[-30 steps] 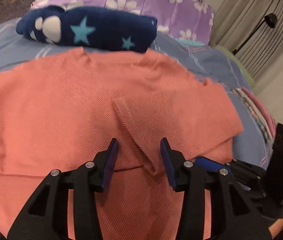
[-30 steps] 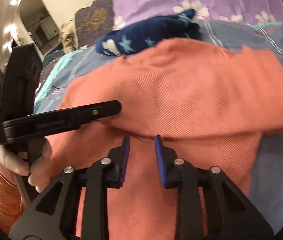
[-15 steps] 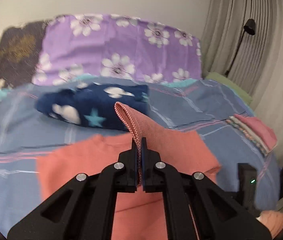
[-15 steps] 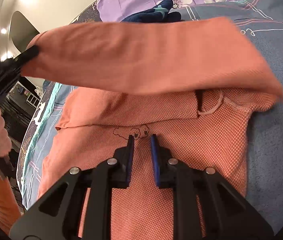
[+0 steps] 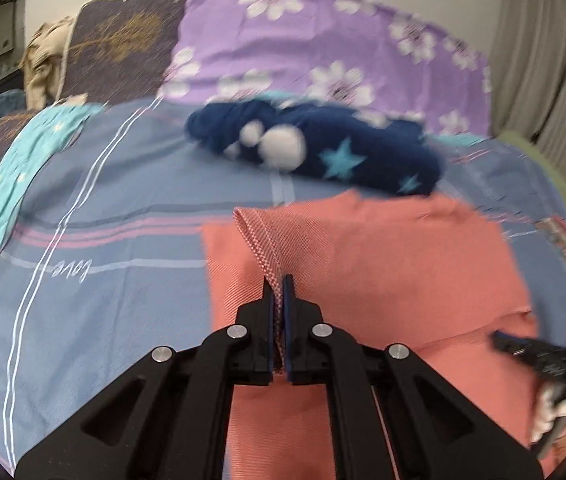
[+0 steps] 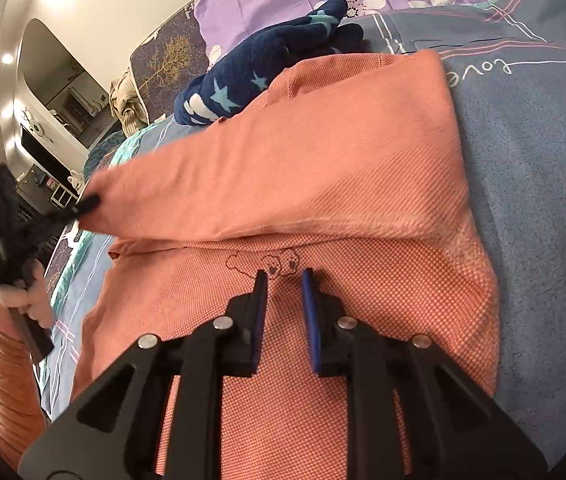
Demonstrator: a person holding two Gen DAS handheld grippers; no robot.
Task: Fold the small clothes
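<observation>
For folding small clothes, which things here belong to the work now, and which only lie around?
In the work:
- salmon-orange knit garment, one edge lifted
- left gripper, fingers shut on that edge
- right gripper, slightly open over the garment

Lying around:
- navy fleece bundle with stars
- purple floral pillow
- blue striped bedsheet

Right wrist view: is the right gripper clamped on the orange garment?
No: the right gripper hovers with blue pads apart above the orange garment, gripping nothing.

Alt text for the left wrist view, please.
The left gripper is shut on a raised fold of an orange garment spread over a blue striped bedsheet. Behind lie a navy star-print cloth and a purple flowered pillow.
</observation>
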